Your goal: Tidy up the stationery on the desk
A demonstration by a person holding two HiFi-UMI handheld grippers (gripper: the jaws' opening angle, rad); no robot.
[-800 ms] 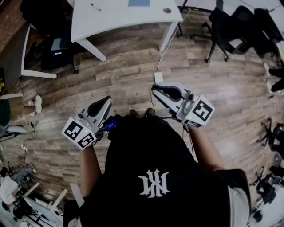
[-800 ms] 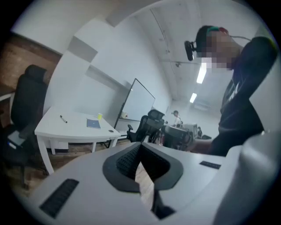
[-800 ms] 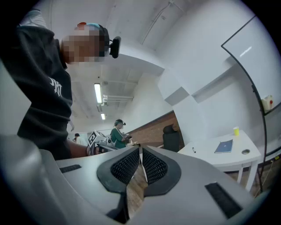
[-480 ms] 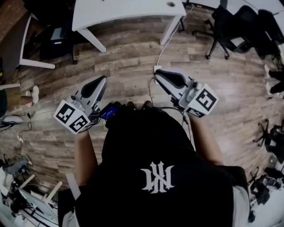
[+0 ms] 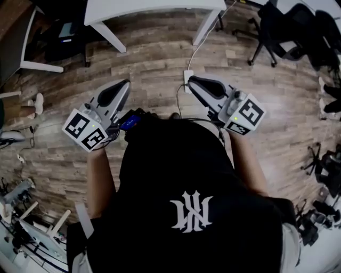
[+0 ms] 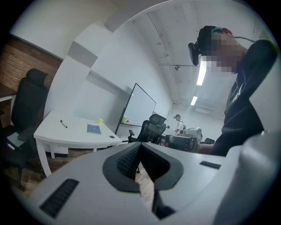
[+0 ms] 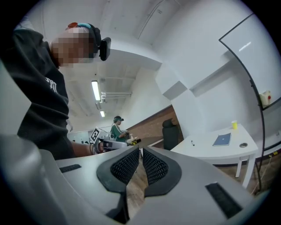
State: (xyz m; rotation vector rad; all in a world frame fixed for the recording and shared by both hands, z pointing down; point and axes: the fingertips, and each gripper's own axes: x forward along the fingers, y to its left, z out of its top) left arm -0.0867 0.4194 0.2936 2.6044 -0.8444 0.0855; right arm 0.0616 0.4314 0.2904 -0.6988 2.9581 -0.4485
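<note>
A white desk stands across the room from me. On it lie a blue notebook, a dark pen and a yellow cup. The right gripper view has the same desk, notebook, cup and pen. The head view catches only the desk's near edge. My left gripper and right gripper hang over the wooden floor in front of my body. Both are shut and hold nothing, as seen at the left gripper and the right gripper.
Black office chairs stand at the back right, and another chair is left of the desk. A white power strip with its cable lies on the floor. A whiteboard leans behind the desk. Another person works far off.
The desk has slid toward the top edge of the head view. Both grippers sit a little higher in it and stay shut.
</note>
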